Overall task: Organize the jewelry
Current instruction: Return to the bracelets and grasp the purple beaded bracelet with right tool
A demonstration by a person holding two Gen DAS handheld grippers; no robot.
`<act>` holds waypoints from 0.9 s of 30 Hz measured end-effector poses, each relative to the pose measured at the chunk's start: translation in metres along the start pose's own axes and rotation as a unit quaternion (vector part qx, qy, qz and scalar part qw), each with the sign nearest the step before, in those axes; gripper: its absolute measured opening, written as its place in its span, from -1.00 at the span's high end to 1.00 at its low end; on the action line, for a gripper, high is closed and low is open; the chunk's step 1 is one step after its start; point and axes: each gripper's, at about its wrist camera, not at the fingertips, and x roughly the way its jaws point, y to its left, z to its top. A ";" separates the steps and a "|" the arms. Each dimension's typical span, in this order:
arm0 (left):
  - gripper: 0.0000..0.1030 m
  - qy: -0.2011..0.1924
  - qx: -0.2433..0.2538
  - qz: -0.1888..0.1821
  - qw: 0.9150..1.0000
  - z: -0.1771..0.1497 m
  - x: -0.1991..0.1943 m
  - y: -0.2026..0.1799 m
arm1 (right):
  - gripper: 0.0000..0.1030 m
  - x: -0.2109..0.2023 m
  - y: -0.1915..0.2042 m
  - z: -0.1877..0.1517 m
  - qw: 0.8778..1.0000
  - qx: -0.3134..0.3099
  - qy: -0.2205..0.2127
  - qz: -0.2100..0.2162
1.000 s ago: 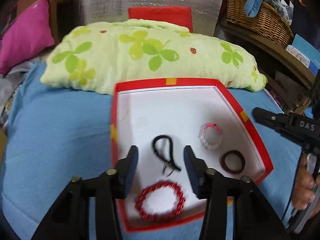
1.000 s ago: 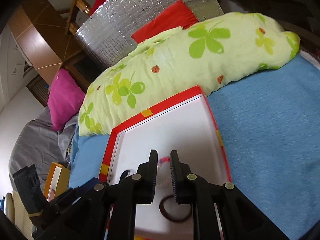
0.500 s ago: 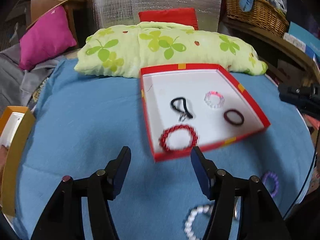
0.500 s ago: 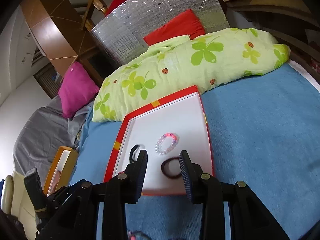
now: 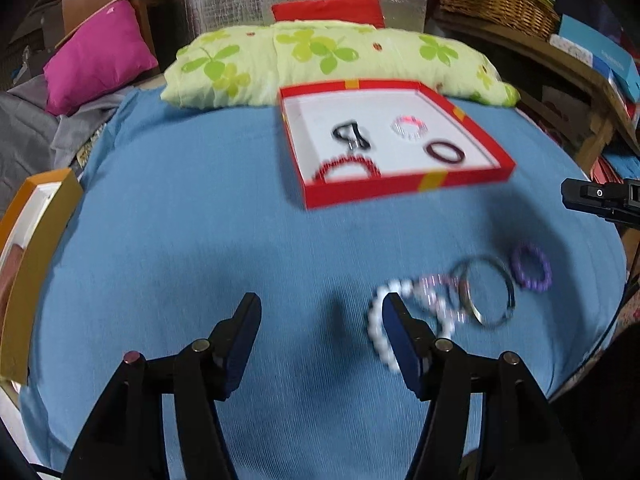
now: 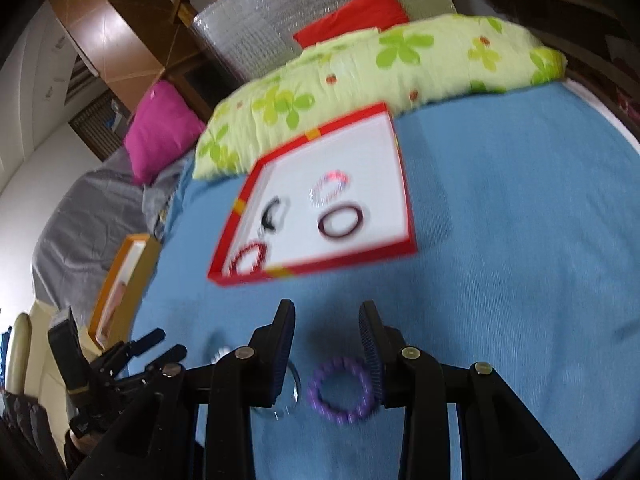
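Two claws hang open and empty over the blue bed. Left claw (image 5: 322, 312): its right finger hides part of the white bead bracelet (image 5: 376, 320); blurred rings lie just right. Right claw (image 6: 326, 320): the purple bracelet (image 6: 340, 394) lies between its fingers, untouched. Ahead sits the red box (image 6: 404, 196).

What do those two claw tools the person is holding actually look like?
Each is a black plastic clamp with two fingers. The left gripper has dark blue ribbed pads on the inner faces and round metal pivot pins. The right gripper has the same build: black arms, blue pads, silver pins.
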 end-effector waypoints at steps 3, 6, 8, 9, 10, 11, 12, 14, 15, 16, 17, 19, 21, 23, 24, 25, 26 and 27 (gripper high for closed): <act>-0.24 0.011 0.006 -0.017 1.000 -0.015 -0.001 -0.007 | 0.30 0.003 0.003 -0.016 1.000 -0.020 0.018 0.000; -0.25 0.024 0.032 -0.028 0.999 -0.027 0.002 -0.022 | 0.30 0.006 0.010 -0.029 0.998 -0.051 0.033 -0.008; -0.25 0.032 0.053 -0.023 0.998 -0.031 0.006 -0.032 | 0.30 0.006 0.011 -0.032 0.997 -0.060 0.034 -0.018; -0.25 0.033 0.058 -0.022 0.998 -0.030 0.008 -0.033 | 0.30 0.008 0.011 -0.031 0.997 -0.060 0.036 -0.022; -0.25 0.030 0.062 -0.024 0.997 -0.029 0.009 -0.037 | 0.30 0.009 0.009 -0.030 0.997 -0.058 0.037 -0.025; -0.25 0.028 0.061 -0.029 0.997 -0.028 0.009 -0.038 | 0.30 0.011 0.007 -0.030 0.997 -0.054 0.039 -0.031; -0.26 0.026 0.060 -0.036 0.997 -0.027 0.009 -0.039 | 0.30 0.013 0.006 -0.029 0.997 -0.052 0.044 -0.037; -0.28 0.028 0.059 -0.044 0.997 -0.027 0.012 -0.040 | 0.30 0.018 0.004 -0.030 0.996 -0.054 0.055 -0.055; -0.29 0.033 0.061 -0.042 0.997 -0.026 0.016 -0.042 | 0.30 0.021 0.003 -0.031 0.995 -0.056 0.060 -0.064; -0.29 0.038 0.063 -0.040 0.996 -0.025 0.020 -0.043 | 0.30 0.023 0.002 -0.032 0.994 -0.059 0.063 -0.067; -0.29 0.044 0.064 -0.038 0.996 -0.025 0.023 -0.044 | 0.30 0.026 0.002 -0.034 0.993 -0.063 0.068 -0.071; -0.29 0.048 0.062 -0.036 0.996 -0.022 0.029 -0.043 | 0.30 0.031 0.004 -0.036 0.991 -0.072 0.077 -0.081; -0.29 0.045 0.059 -0.036 0.997 -0.020 0.030 -0.043 | 0.33 0.039 0.008 -0.040 0.987 -0.089 0.085 -0.101; -0.29 0.043 0.057 -0.031 0.997 -0.017 0.033 -0.040 | 0.56 0.042 0.014 -0.042 0.982 -0.118 0.076 -0.129; -0.29 0.042 0.055 -0.029 0.997 -0.014 0.034 -0.039 | 0.72 0.043 0.016 -0.041 0.979 -0.128 0.070 -0.142; -0.29 0.041 0.055 -0.025 0.997 -0.011 0.036 -0.037 | 0.77 0.044 0.017 -0.040 0.978 -0.129 0.065 -0.149; -0.29 0.040 0.055 -0.018 0.998 -0.008 0.037 -0.035 | 0.78 0.045 0.016 -0.037 0.977 -0.127 0.058 -0.159; -0.29 0.038 0.053 -0.009 0.998 -0.005 0.039 -0.033 | 0.80 0.046 0.013 -0.032 0.976 -0.122 0.049 -0.171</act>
